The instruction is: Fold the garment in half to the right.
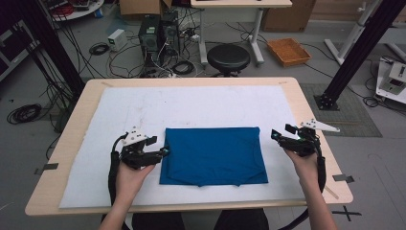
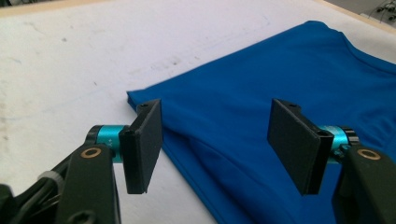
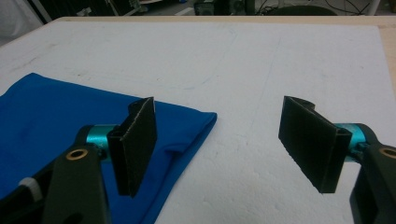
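Two grippers flank a folded blue shirt (image 1: 214, 155) lying flat at the centre of the high view on a white mat (image 1: 191, 103). Left gripper (image 1: 165, 151), jaws apart and holding nothing, sits at the shirt's left edge. Right gripper (image 1: 275, 134), jaws also apart and holding nothing, hovers just off its upper right corner.
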`<state>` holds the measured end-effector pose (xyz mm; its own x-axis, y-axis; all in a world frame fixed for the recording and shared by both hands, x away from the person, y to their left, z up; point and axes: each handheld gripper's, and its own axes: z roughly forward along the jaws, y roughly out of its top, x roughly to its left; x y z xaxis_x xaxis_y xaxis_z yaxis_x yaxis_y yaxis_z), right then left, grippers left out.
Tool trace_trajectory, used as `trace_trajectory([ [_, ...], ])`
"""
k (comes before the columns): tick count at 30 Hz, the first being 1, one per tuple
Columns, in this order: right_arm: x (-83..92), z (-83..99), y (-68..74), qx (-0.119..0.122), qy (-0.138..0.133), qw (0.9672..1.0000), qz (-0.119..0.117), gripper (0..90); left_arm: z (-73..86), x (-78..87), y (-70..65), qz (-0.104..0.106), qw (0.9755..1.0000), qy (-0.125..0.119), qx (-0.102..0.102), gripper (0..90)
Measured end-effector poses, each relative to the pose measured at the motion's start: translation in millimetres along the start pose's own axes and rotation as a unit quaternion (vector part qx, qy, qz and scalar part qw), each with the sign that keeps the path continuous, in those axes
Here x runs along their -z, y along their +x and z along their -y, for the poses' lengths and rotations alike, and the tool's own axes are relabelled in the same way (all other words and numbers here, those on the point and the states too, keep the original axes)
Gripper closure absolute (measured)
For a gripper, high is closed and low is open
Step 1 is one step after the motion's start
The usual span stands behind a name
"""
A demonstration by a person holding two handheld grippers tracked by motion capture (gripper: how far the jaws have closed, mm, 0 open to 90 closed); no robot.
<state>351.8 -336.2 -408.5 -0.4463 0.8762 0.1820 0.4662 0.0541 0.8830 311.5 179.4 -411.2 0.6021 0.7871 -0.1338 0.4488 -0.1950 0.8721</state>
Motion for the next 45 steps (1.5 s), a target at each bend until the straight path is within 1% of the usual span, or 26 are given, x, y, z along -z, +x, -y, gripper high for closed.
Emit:
trace_trajectory([
  [6,4.0,1.7,-2.9,-0.002,-0.001,1.0,0.002,28.2,14.2,4.2,-4.2,0.005,0.9996,0.012,0.026,36.1],
  [10,5.6,1.7,-2.7,-0.004,-0.002,1.0,0.003,28.2,28.5,9.8,-2.9,0.011,0.9986,0.012,0.05,36.1],
  [13,5.1,1.8,-2.1,-0.002,-0.001,1.0,0.002,28.3,39.2,12.5,-1.6,0.012,0.998,0.019,0.059,36.1],
  [15,4.4,2.0,-1.1,-0.001,0.0,1.0,0.002,28.3,45.0,13.5,-1.1,0.011,0.998,0.022,0.059,36.1],
  [17,4.1,1.9,0.3,-0.001,0.001,1.0,0.0,28.4,50.5,14.3,-1.7,0.016,0.9976,0.02,0.064,36.2],
  [21,2.3,1.8,2.5,0.003,0.001,1.0,-0.003,29.1,52.8,13.9,-5.2,0.022,0.9965,0.032,0.074,36.9],
  [23,0.4,1.9,4.4,0.004,0.004,1.0,-0.005,29.2,52.6,12.1,-7.4,0.029,0.9946,0.04,0.092,37.3],
  [24,-0.7,2.0,5.4,0.006,0.005,1.0,-0.005,29.2,52.4,11.2,-8.1,0.031,0.9942,0.044,0.093,37.6],
  [26,-2.2,1.6,7.6,0.009,0.006,0.9999,-0.007,29.2,52.0,8.1,-11.9,0.027,0.9936,0.054,0.096,38.4],
  [29,-3.3,0.8,11.3,0.014,0.006,0.9998,-0.01,29.3,51.9,4.8,-17.0,0.027,0.9918,0.065,0.106,39.6],
  [30,-3.6,0.5,12.7,0.015,0.005,0.9998,-0.012,29.3,51.5,4.0,-19.2,0.027,0.9918,0.068,0.105,40.8],
  [32,-4.6,0.1,14.9,0.019,0.005,0.9997,-0.013,29.4,51.0,1.4,-25.0,0.019,0.9923,0.074,0.097,41.8],
  [33,-5.4,0.0,16.7,0.019,0.006,0.9997,-0.014,29.4,50.9,0.3,-26.9,0.014,0.9922,0.077,0.098,44.0],
  [34,-5.7,-0.1,17.3,0.02,0.008,0.9996,-0.015,29.4,50.7,0.0,-28.7,0.005,0.9926,0.077,0.093,44.9],
  [36,-7.0,-0.3,20.0,0.023,0.007,0.9995,-0.018,29.4,50.4,-0.4,-31.7,-0.009,0.9927,0.078,0.091,47.4],
  [38,-8.5,-1.0,23.4,0.028,0.007,0.9994,-0.02,29.5,50.6,-0.4,-33.3,-0.023,0.9925,0.078,0.091,51.0],
  [39,-9.5,-1.7,26.0,0.029,0.008,0.9993,-0.023,29.9,50.6,-0.6,-33.8,-0.027,0.9921,0.077,0.096,52.8],
  [41,-12.8,-4.1,32.9,0.039,0.006,0.9988,-0.029,31.5,50.3,-0.7,-34.7,-0.037,0.9912,0.076,0.102,55.6],
  [45,-26.9,-11.7,55.1,0.054,0.013,0.9974,-0.046,32.7,50.6,-1.0,-37.9,-0.055,0.9898,0.075,0.108,59.1],
])
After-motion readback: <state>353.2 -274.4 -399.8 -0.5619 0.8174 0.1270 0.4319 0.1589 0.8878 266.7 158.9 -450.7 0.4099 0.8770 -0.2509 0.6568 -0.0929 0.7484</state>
